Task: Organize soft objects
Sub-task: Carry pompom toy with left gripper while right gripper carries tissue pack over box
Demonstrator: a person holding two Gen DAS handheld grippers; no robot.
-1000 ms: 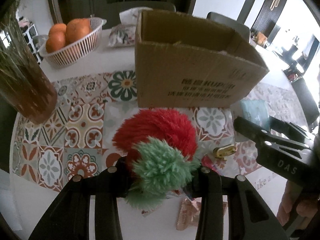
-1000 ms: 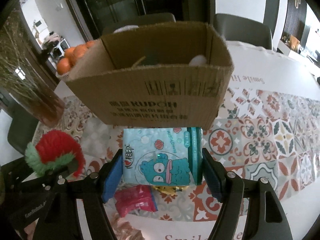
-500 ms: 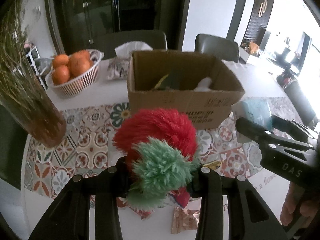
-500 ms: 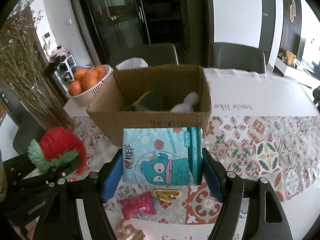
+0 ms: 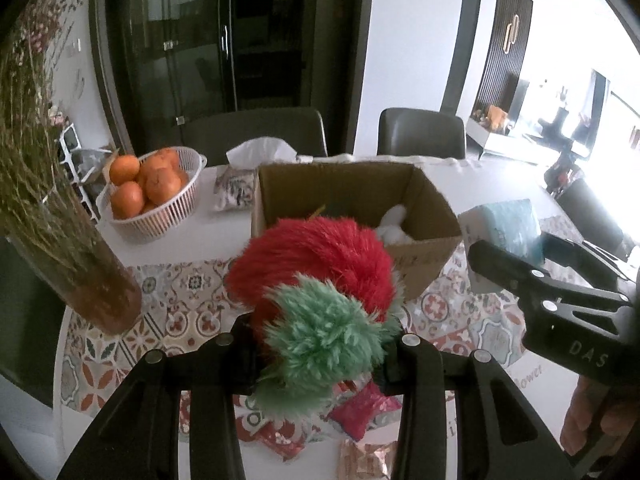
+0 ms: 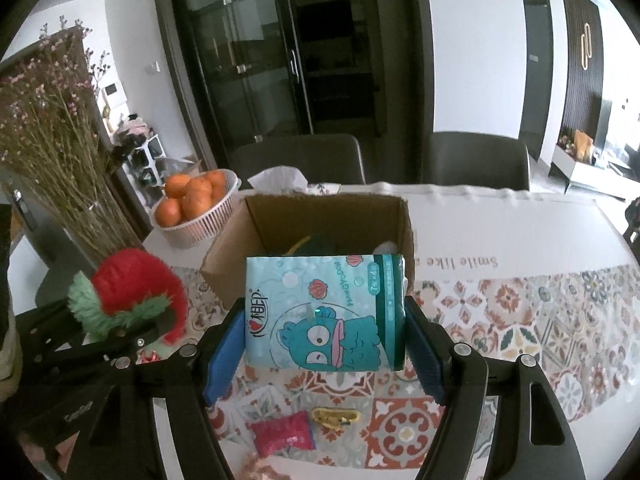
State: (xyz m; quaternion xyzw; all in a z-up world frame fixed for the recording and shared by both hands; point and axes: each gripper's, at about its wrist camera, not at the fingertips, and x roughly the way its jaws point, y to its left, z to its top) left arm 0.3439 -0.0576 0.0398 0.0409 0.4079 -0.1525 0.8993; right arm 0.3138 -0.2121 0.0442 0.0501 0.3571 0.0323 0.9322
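My left gripper (image 5: pixel 320 356) is shut on a fluffy red and green strawberry plush (image 5: pixel 316 280), held above the table in front of the open cardboard box (image 5: pixel 436 208). The plush also shows in the right wrist view (image 6: pixel 132 288). My right gripper (image 6: pixel 324 344) is shut on a teal tissue pack with a cartoon fish (image 6: pixel 324 312), held high, just before the box (image 6: pixel 228 256). The pack also shows at the right of the left wrist view (image 5: pixel 508 228). The box holds a white soft item (image 5: pixel 394 226) and a dark green one (image 6: pixel 316 242).
A white basket of oranges (image 5: pixel 150 196) and a tissue box (image 5: pixel 260 156) stand behind the cardboard box. A vase of dried flowers (image 5: pixel 80 264) stands at the left. A red packet (image 6: pixel 282 434), a yellow clip (image 6: pixel 336 416) and foil wrappers (image 5: pixel 364 458) lie on the patterned mat below.
Both grippers have risen with their loads. The box now looks lower and farther, and its inside has come into view.
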